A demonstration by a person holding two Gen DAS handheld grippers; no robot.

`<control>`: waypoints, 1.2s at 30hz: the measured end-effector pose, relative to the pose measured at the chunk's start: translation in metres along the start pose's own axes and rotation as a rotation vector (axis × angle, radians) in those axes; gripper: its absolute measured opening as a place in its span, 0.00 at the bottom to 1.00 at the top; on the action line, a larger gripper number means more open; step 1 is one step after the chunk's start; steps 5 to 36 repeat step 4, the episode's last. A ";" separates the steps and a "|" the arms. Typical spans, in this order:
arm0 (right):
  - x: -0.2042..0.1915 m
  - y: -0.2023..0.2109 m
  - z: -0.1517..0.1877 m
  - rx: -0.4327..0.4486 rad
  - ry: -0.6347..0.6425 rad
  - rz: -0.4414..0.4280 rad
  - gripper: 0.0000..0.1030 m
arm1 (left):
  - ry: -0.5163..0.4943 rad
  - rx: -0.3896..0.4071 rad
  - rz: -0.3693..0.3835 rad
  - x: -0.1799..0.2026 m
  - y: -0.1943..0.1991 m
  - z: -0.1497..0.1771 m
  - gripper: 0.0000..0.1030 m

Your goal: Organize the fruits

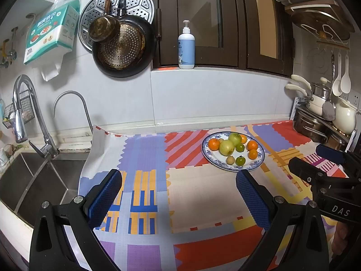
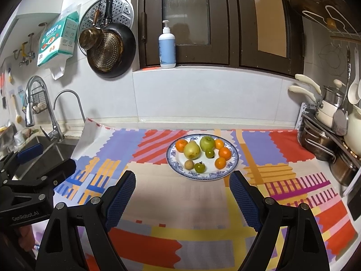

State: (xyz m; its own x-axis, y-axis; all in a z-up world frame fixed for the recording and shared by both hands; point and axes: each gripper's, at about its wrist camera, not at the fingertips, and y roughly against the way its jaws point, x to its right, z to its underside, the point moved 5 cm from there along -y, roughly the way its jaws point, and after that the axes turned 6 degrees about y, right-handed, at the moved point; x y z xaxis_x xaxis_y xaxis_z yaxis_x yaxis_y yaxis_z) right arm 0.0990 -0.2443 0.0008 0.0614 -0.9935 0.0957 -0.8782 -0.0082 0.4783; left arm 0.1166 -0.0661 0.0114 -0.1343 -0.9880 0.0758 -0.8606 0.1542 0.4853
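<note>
Both grippers, left gripper (image 1: 178, 180) and right gripper (image 2: 182, 183), hang released and empty above the patterned mat (image 2: 180, 203). Nothing lies between the right one and the plate (image 2: 234, 158) of fruits (image 2: 191, 150) just ahead; from the left one it sits ahead and rightward. Only the left view shows the sink (image 1: 33, 180) fully, beside the tap (image 1: 22, 103).

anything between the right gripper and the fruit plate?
Nothing. In the right wrist view, only bare patterned mat lies between the open right gripper and the blue-rimmed plate of fruit.
</note>
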 end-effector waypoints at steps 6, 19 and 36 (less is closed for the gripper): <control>-0.001 -0.004 0.000 -0.005 -0.001 -0.002 0.83 | 0.001 -0.007 0.002 -0.001 -0.003 0.000 1.00; -0.001 -0.004 0.000 -0.005 -0.001 -0.002 0.83 | 0.001 -0.007 0.002 -0.001 -0.003 0.000 1.00; -0.001 -0.004 0.000 -0.005 -0.001 -0.002 0.83 | 0.001 -0.007 0.002 -0.001 -0.003 0.000 1.00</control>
